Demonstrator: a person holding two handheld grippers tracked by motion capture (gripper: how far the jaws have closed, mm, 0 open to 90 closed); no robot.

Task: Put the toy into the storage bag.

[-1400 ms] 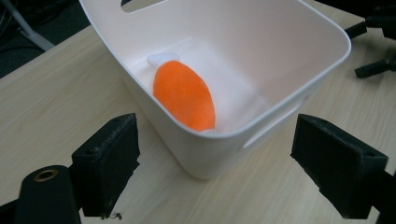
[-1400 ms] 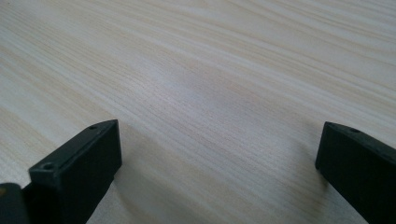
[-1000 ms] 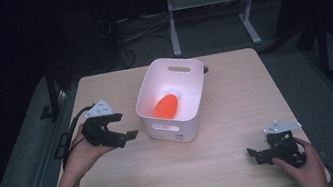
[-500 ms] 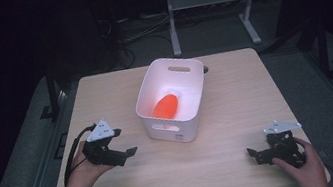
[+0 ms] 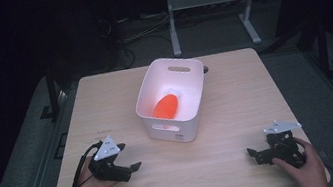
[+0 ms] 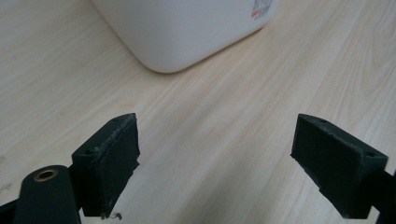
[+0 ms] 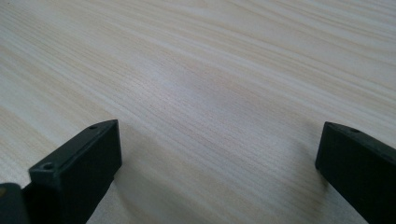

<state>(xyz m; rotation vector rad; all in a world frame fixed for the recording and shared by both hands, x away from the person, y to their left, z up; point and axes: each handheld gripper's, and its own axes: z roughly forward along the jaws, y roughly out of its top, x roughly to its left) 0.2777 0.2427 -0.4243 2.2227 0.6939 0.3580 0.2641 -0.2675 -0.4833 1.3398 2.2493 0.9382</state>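
Both hand-held grippers rest low on the pale wooden table [image 5: 238, 112], the left hand-held gripper [image 5: 134, 167] and the right hand-held gripper [image 5: 251, 152] each wide and empty. The orange rounded object [image 5: 166, 105] lies inside the white plastic bin [image 5: 158, 120]. Placement looks finished; any next reach must clear the bin's rim.

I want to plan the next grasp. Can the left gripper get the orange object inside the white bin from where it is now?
Probably yes. The left gripper is open near the white bin; the bin's top is open and nothing covers the orange object, but it must go over the wall.
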